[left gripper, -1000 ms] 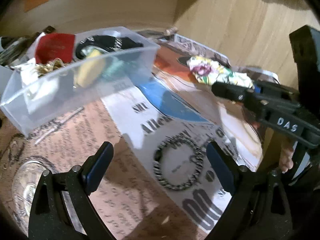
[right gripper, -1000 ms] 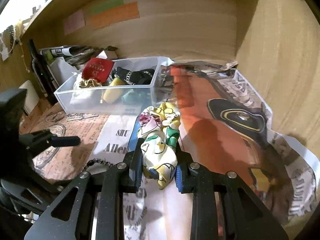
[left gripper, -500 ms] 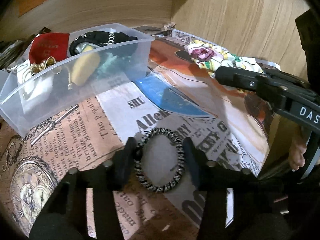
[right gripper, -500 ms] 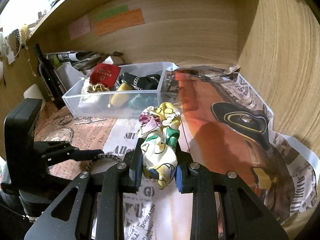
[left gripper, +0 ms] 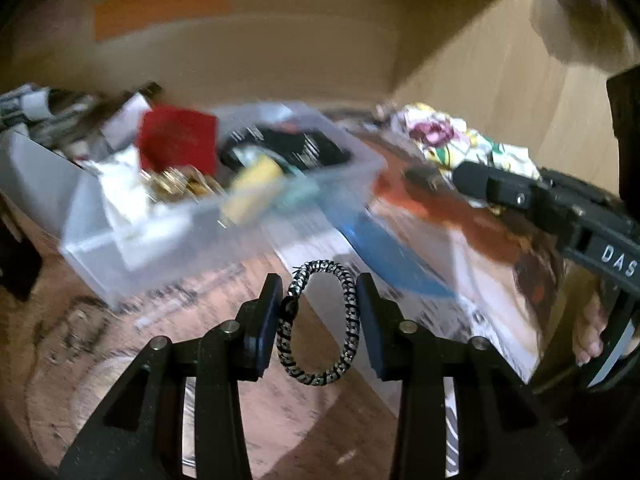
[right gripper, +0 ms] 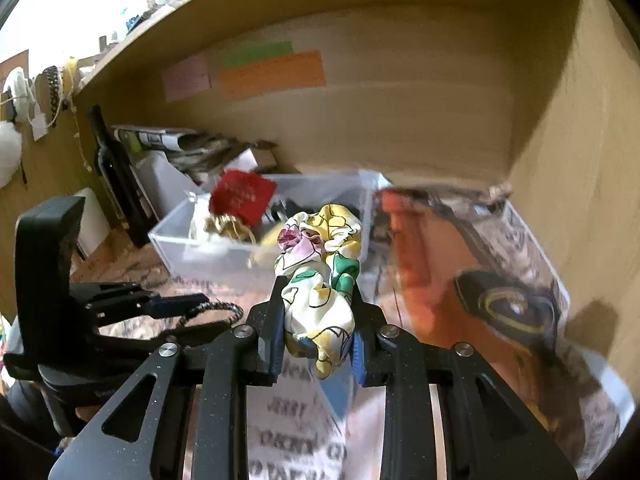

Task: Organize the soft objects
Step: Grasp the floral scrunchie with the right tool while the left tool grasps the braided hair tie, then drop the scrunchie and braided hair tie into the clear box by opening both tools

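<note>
— What has changed?

— A second ago my left tongs (left gripper: 318, 312) stood wide over the hair tie (left gripper: 320, 322) flat on the worktop (left gripper: 100, 360); now they pinch it, lifted clear, near the bin (left gripper: 224, 236).

— And your right?

— My right tongs (right gripper: 316, 332) still clamp the scrunchie (right gripper: 320, 276), now raised, in front of the bin; the blur says both are travelling.

— Meaning?

— Both soft things are in hand, I judge; dropping them in the bin remains.

A wooden back wall (right gripper: 400, 120) carries pink, green and orange paper labels (right gripper: 272, 72). A wooden side wall (right gripper: 580, 140) meets it at the right. Bright daylight shows above the shelf top (right gripper: 60, 8).
</note>
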Demonstrator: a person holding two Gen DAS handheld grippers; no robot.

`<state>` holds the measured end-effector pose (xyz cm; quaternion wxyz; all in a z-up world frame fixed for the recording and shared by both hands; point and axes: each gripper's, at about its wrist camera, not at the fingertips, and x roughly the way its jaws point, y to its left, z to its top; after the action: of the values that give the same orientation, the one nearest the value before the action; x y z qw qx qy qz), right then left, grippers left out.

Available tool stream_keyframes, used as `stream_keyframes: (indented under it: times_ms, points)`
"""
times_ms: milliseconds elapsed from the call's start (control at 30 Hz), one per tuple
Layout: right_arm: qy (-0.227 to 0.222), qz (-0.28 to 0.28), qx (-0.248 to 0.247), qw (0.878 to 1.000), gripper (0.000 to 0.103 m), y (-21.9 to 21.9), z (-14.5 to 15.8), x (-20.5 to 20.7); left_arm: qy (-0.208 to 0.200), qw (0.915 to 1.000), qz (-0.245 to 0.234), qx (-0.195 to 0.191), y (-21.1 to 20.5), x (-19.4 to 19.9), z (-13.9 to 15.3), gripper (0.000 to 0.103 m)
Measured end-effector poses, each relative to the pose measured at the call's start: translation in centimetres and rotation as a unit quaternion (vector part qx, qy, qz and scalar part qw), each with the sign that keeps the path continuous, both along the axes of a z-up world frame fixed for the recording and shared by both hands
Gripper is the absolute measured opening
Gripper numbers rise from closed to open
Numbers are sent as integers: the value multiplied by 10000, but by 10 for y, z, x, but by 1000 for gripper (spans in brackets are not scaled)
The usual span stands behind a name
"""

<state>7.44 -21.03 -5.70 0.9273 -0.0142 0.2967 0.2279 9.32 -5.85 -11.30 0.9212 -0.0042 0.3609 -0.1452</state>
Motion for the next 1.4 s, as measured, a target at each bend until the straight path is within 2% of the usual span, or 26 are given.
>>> stream_keyframes:
  times_ms: [333, 500, 667, 933, 1100, 1200, 1267, 1300, 1400]
  points:
    - [-291, 250, -48, 9993, 24, 41, 19, 32, -683, 9949, 738, -71, 45, 20, 47, 38]
    - [-271, 305, -194, 9990, 24, 59, 18, 56, -822, 9917, 987, -55, 62, 37, 61, 38]
    - [-69, 334, -319, 9989, 25, 72, 6, 81, -728, 9912, 1102, -60, 71, 57, 59, 38]
    - [378, 248, -577, 9973, 26, 80, -21, 104, -283, 9937, 1084, -2, 67, 93, 29, 38]
    - [463, 227, -695, 9962, 26, 80, -29, 108, -7, 9947, 1025, 27, 65, 103, 13, 38]
    - [481, 219, -775, 9956, 36, 81, -32, 108, 86, 9952, 974, 60, 63, 107, 8, 40]
    - [460, 191, -838, 9952, 52, 81, -32, 107, 95, 9955, 945, 68, 62, 107, 8, 49]
    - [441, 176, -859, 9952, 56, 81, -32, 107, 102, 9956, 926, 58, 62, 107, 7, 54]
    - [379, 134, -878, 9953, 66, 79, -30, 104, 81, 9958, 914, 60, 63, 104, 8, 57]
